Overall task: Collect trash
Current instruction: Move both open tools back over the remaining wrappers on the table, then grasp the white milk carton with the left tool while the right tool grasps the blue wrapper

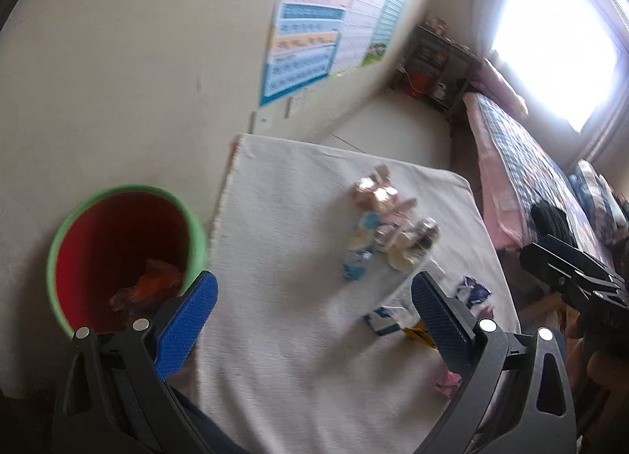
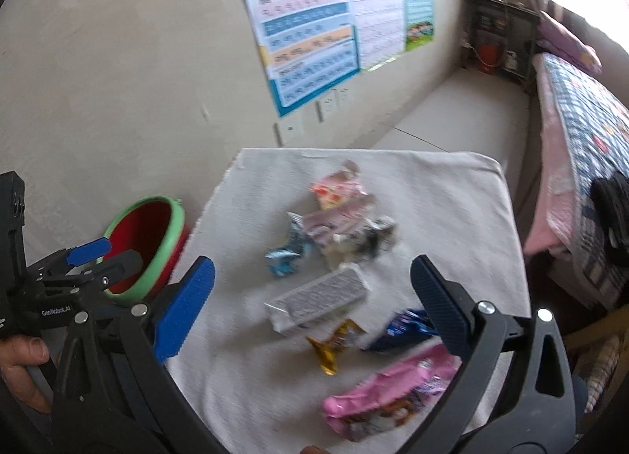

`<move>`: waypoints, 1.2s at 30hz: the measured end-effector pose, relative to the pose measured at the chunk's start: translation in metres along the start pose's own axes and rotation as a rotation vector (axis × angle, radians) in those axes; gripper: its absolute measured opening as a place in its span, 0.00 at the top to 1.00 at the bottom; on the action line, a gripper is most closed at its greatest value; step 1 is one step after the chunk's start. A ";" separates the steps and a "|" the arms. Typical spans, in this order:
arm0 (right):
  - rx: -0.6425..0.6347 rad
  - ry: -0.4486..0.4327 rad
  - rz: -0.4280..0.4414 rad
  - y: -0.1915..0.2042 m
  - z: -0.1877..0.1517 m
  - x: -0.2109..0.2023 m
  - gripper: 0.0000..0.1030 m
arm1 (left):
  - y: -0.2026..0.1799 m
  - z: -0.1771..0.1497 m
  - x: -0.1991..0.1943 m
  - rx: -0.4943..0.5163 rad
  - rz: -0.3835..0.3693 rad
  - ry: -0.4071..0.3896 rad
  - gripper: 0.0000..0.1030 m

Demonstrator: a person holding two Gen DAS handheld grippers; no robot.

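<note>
White cloth-covered table (image 2: 452,194) beside a beige wall, littered with blurred wrappers.

Both grippers hang spread apart and empty: the left gripper (image 1: 314,296) has the red, green-rimmed bin (image 1: 196,233) just off its left finger, orange trash inside half hidden. Between the right gripper (image 2: 312,281) fingers lies a grey carton (image 2: 318,300); a pink packet (image 2: 385,387) nearer its right finger is partly covered.
</note>
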State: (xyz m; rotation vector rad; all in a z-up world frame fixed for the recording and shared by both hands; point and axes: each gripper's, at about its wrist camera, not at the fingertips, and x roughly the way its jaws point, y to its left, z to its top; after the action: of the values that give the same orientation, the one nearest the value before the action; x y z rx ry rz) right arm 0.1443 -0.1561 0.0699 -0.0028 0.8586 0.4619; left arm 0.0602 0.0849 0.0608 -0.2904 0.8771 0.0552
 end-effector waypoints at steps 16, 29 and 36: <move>0.089 0.062 -0.074 -0.070 -0.022 0.002 0.05 | -0.070 -0.004 0.039 0.136 -0.065 0.106 0.08; 0.164 0.160 -0.094 -0.112 -0.039 0.038 0.05 | -0.099 -0.008 0.089 0.217 -0.075 0.237 0.08; 0.214 0.222 -0.093 -0.132 -0.050 0.061 0.05 | -0.104 -0.012 0.119 0.235 -0.077 0.300 0.08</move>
State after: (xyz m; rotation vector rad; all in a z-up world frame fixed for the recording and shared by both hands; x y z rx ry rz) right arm 0.1939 -0.2604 -0.0309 0.1041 1.1180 0.2835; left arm 0.1442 -0.0266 -0.0136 -0.1121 1.1584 -0.1664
